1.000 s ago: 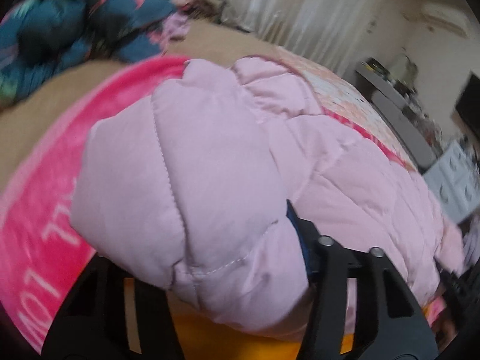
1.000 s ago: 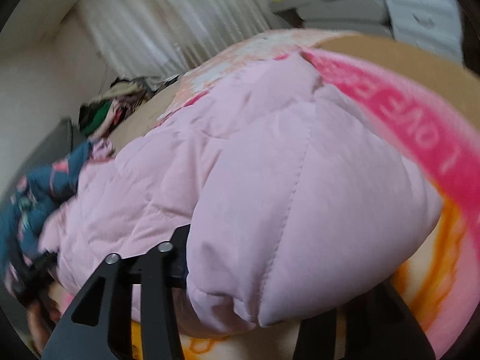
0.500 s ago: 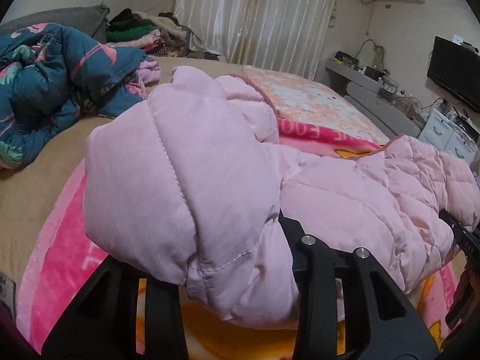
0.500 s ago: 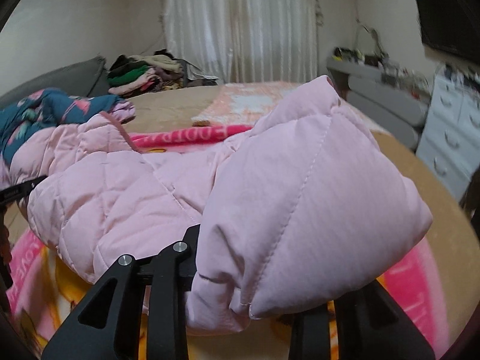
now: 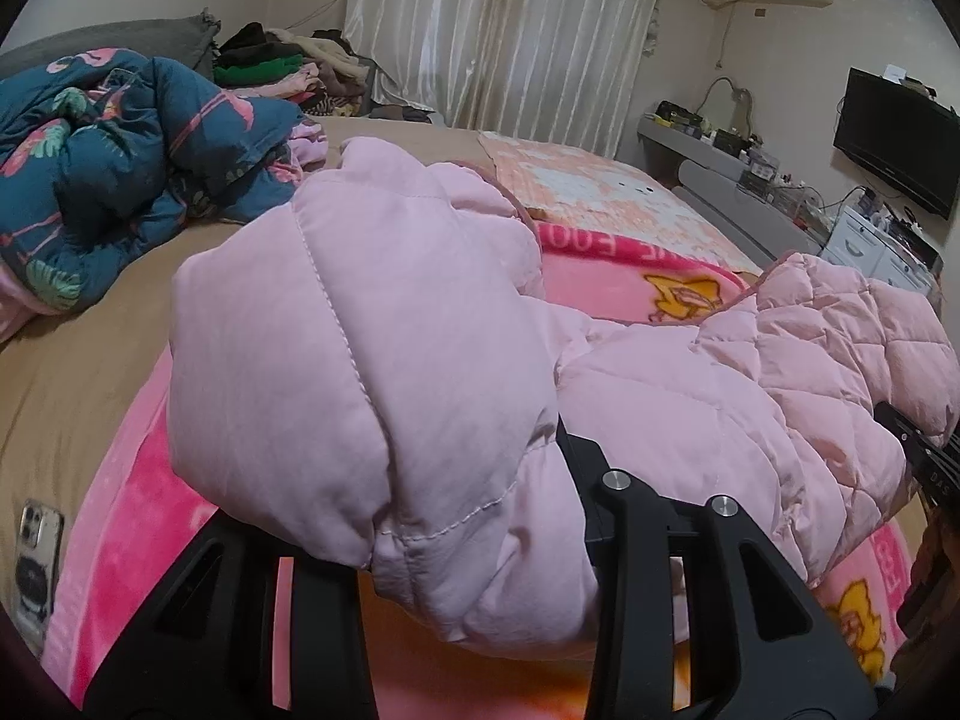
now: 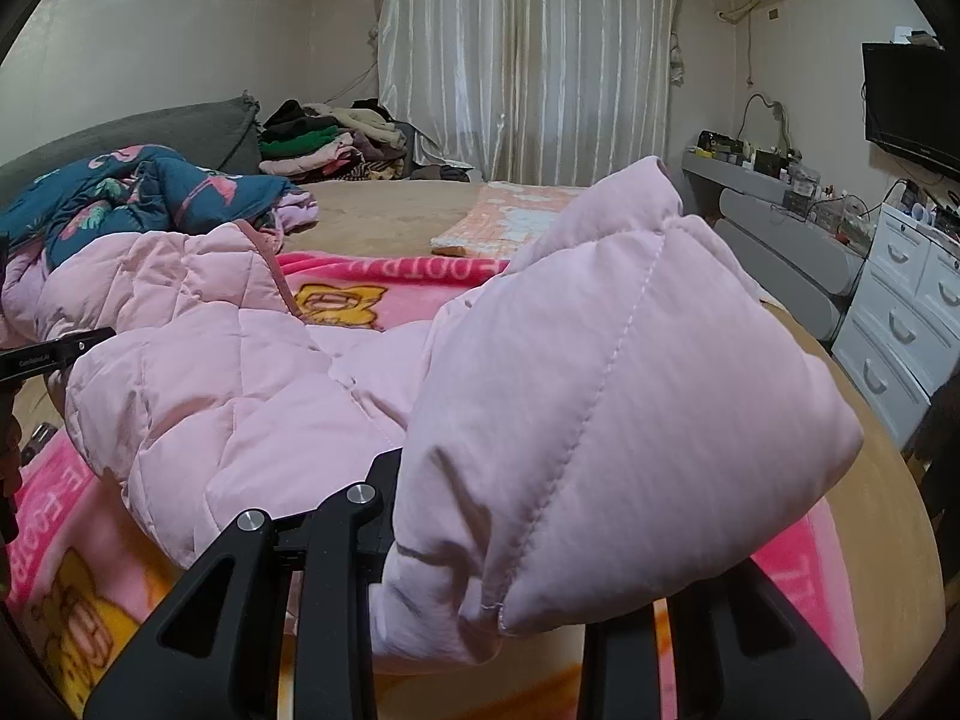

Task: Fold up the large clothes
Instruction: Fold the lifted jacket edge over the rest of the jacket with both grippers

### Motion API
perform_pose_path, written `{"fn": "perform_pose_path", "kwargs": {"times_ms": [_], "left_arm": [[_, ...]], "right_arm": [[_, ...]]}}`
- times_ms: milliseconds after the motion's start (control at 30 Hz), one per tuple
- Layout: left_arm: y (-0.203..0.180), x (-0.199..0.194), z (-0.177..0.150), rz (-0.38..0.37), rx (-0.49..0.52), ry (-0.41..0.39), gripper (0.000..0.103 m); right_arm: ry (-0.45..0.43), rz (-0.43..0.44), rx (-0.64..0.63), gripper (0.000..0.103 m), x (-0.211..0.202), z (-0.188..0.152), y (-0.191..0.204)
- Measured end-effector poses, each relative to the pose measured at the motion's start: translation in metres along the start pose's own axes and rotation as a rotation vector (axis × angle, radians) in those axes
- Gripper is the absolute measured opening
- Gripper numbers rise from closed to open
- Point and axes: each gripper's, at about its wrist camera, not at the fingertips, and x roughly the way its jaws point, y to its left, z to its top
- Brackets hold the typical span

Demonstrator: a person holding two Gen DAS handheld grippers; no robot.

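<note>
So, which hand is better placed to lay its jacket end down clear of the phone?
Probably right. The jaws of both have just been closing on the pink quilted jacket; the phone lies beside the left gripper, the right gripper has only blanket beneath.

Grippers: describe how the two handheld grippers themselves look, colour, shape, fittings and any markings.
Both are matte black. The left gripper and right gripper each have two broad fingers with long triangular cut-outs. On the inner finger of each, two round silver bolt heads show on top. In the right wrist view, the left gripper's finger carries small white lettering, too small to read. No cables or sleeves are visible.
</note>
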Motion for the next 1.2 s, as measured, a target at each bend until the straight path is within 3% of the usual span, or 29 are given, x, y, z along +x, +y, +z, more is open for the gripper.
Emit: {"fn": "perform_pose_path", "kwargs": {"times_ms": [533,1200], "left_arm": [[0.011,-0.045,-0.039,0.007,0.011,0.005,0.029],[0.009,-0.063,-0.085,0.057,0.098,0.028,0.03]], "right_arm": [[-0.014,0.023,-0.027,0.027,-0.052,-0.029,0.02],[0.029,0.016,0.024,0.028,-0.072,-0.072,0.019]]}}
